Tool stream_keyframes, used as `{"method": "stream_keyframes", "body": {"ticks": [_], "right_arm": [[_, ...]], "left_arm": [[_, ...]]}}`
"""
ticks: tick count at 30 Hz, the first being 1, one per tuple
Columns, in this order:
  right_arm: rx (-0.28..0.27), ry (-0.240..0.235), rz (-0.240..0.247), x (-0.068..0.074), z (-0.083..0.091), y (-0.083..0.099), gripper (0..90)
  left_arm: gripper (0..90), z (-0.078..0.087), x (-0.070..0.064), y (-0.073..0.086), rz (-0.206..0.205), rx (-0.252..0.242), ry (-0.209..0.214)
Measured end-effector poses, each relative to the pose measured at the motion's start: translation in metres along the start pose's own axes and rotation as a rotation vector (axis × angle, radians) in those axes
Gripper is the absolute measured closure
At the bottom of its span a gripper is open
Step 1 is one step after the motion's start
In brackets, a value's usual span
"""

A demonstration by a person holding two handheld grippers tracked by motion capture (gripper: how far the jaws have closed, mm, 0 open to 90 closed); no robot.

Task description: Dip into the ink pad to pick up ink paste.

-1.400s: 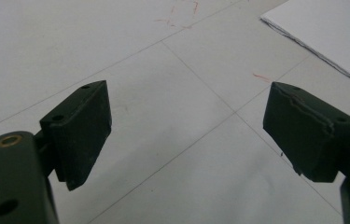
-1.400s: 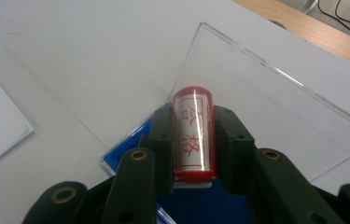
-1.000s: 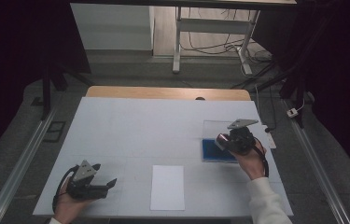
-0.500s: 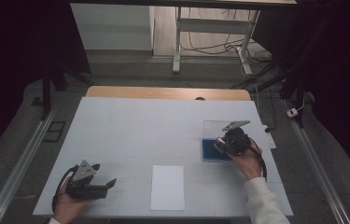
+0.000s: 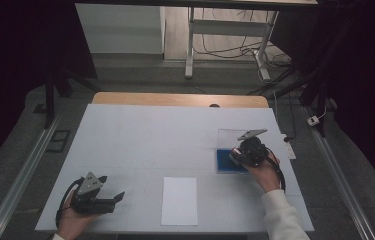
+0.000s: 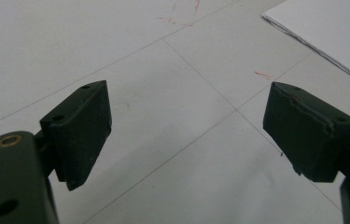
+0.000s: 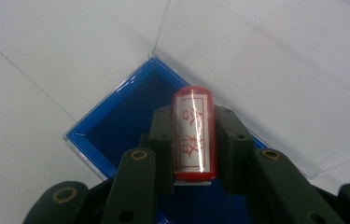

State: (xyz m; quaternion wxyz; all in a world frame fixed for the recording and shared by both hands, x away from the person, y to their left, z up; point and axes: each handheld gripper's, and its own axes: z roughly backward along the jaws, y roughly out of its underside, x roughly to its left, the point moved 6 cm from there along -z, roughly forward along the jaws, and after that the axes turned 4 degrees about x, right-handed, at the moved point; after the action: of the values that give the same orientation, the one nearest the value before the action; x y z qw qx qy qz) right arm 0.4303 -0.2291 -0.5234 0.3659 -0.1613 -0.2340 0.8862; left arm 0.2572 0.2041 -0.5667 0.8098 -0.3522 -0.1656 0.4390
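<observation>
A red stamp (image 7: 194,135) with a white label of red characters sits clamped between the black jaws of my right gripper (image 7: 194,140). It hangs over a blue ink pad (image 7: 130,116) inside a clear open case (image 7: 256,60). From above, the right gripper (image 5: 247,150) is over that blue pad (image 5: 223,160) at the table's right. My left gripper (image 5: 106,196) rests low at the front left, its jaws wide apart over bare table (image 6: 182,140) with nothing between them. A white sheet of paper (image 5: 180,200) lies at the front centre; its corner (image 6: 336,32) shows in the left gripper view.
The white table (image 5: 150,135) has thin grid lines and a wooden strip along its far edge. The clear lid (image 5: 230,137) of the case stands open behind the pad. Cables and a metal stand lie on the floor beyond the table.
The right gripper has shifted left and slightly toward the person, over the blue pad. The left gripper has stayed in place.
</observation>
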Motion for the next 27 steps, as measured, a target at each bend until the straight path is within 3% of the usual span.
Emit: {"method": "stream_keyframes", "body": {"ticks": [18, 20, 27], "right_arm": [[-0.006, 0.022, 0.004, 0.0033, -0.0013, 0.0019, 70.5], [-0.015, 0.043, 0.008, 0.0046, -0.0014, 0.0026, 70.5], [-0.018, 0.032, 0.013, 0.0037, -0.0002, 0.0016, 70.1]], "left_arm": [[15.5, -0.0007, -0.0021, -0.0001, -0.004, 0.004, 0.003], [15.5, -0.0010, -0.0025, -0.0003, -0.005, 0.005, 0.004], [15.5, -0.0005, -0.0016, -0.0004, -0.002, 0.001, 0.004]]}}
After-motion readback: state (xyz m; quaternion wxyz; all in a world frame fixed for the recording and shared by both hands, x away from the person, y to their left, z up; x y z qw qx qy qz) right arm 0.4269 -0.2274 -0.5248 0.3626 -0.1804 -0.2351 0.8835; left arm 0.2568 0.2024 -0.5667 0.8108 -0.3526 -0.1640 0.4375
